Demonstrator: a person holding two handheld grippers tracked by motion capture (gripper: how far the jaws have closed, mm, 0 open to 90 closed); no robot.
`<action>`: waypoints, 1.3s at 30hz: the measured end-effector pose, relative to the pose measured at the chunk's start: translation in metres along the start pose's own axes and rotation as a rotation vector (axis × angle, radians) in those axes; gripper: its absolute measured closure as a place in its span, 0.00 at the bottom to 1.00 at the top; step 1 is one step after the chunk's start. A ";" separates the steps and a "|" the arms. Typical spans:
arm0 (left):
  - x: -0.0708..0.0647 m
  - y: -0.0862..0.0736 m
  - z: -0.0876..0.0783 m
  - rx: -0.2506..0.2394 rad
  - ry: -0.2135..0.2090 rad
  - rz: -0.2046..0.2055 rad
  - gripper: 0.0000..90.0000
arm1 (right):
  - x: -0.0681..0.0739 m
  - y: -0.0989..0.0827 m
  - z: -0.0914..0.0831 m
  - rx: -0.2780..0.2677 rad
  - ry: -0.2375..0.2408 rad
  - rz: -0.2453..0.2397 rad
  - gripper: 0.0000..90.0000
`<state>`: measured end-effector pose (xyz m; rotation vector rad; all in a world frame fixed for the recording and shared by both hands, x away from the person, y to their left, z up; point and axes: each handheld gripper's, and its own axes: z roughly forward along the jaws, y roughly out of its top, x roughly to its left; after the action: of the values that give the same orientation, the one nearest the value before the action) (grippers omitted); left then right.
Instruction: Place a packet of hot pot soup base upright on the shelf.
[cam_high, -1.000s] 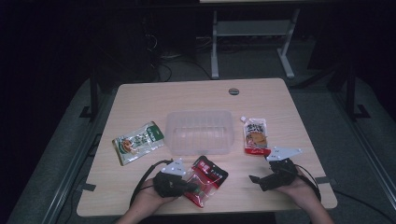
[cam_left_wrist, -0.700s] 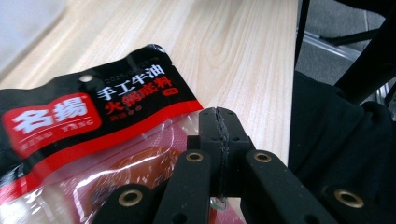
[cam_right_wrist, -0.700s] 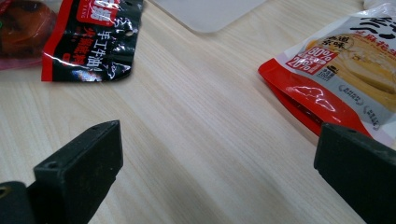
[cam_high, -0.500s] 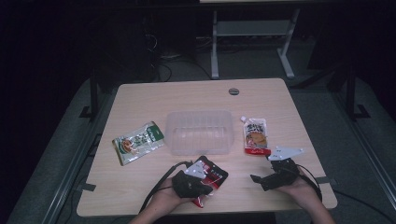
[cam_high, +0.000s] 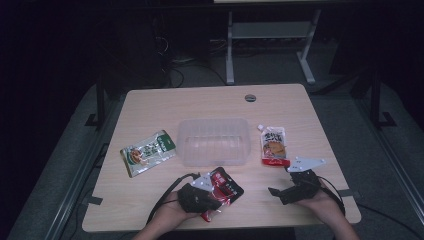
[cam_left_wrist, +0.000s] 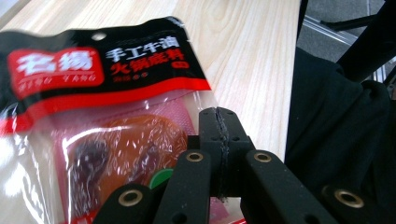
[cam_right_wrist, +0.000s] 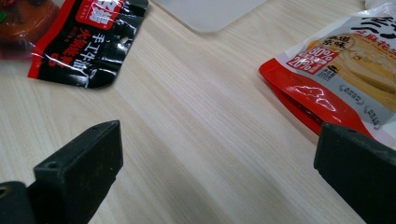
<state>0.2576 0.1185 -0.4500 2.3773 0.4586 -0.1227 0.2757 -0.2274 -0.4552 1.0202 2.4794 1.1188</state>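
A red-and-black sauce packet (cam_high: 226, 185) with a clear window sits at the table's near edge, just in front of the clear container (cam_high: 214, 141). My left gripper (cam_high: 212, 194) is shut on the packet's lower edge. In the left gripper view the two jaws meet (cam_left_wrist: 219, 140) with the packet (cam_left_wrist: 93, 93) spreading up and to the left of them. My right gripper (cam_high: 282, 187) rests near the front right of the table with its jaws wide open (cam_right_wrist: 219, 158) and only bare wood between them. A red-and-white pouch (cam_right_wrist: 345, 74) lies just beyond its right jaw.
A green snack packet (cam_high: 147, 152) lies left of the clear container. The red-and-white pouch (cam_high: 273, 146) lies to the container's right. A round cable hole (cam_high: 250, 98) sits near the table's far edge. The floor around the table is dark, with a metal frame behind.
My left hand has shifted slightly to the right with the red-and-black packet in its jaws. The right hand has stayed where it was.
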 end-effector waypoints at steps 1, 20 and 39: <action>0.000 0.000 0.000 0.000 0.000 0.000 1.00 | 0.000 0.000 0.000 0.000 0.000 0.000 0.01; 0.021 -0.018 -0.029 0.016 0.059 -0.058 1.00 | 0.001 0.000 0.001 0.012 0.000 -0.007 0.01; 0.035 -0.027 -0.067 -0.061 0.129 -0.103 1.00 | 0.000 0.000 0.001 0.010 0.002 -0.009 0.01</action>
<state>0.2784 0.1916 -0.4246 2.3107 0.6378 -0.0023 0.2756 -0.2270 -0.4558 1.0092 2.4912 1.1071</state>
